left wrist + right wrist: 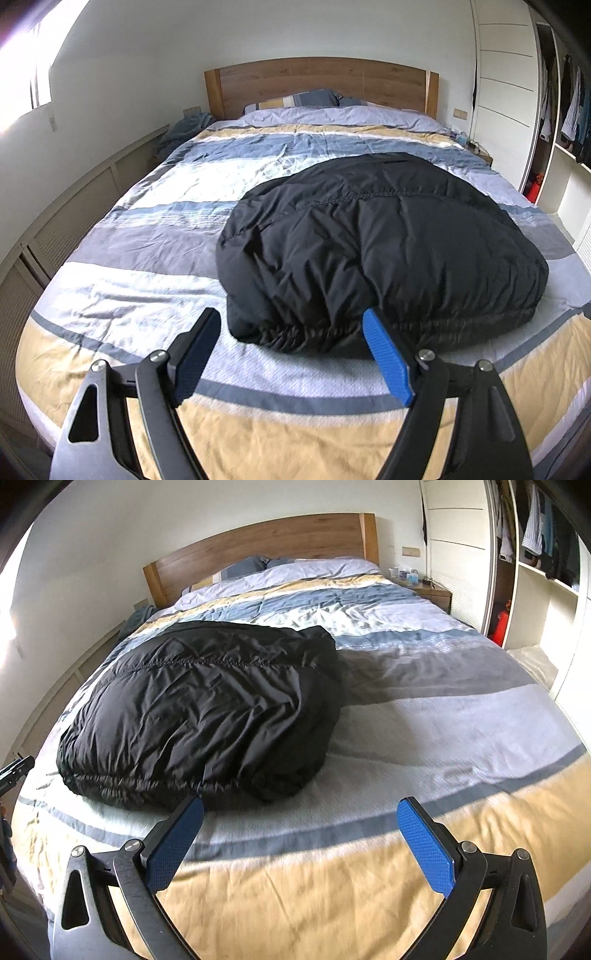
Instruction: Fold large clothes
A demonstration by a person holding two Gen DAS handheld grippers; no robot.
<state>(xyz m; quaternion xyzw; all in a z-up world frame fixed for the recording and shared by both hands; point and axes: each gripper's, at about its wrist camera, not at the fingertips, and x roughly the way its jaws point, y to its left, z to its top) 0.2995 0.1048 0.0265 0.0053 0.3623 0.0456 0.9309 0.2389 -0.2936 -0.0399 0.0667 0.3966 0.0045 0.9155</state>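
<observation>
A bedroom: a wide bed (155, 229) under a quilt striped in yellow, blue, white and grey, a wooden headboard (321, 83) at the far end, an open wardrobe (535, 565) with hanging clothes along the right wall. On the quilt, near the foot edge where I stand, lies the black padded jacket (388, 240), already doubled into a thick, puffy bundle.

Left to right. My left gripper (291, 332) hangs just off the bundle's near-left corner, jaws spread wide and holding nothing; its right pad sits at the gathered elastic hem (295, 330), its left pad over bare quilt. Whether that right pad touches the fabric I cannot tell. The jacket fills the middle ground, its near hem facing me, a stitched seam (192, 662) crossing the top from side to side. I judge its long axis to run slightly more toward the headboard than across. My right gripper (301, 814) hangs off the near-right corner, jaws equally wide and empty; its left pad is just beside the hem, its right pad well out over the quilt.

Judgement: the bundle lies ahead of both grippers and between them, each roughly equally near its own corner. A further fold would probably carry the near hem away from me, toward the headboard.
</observation>
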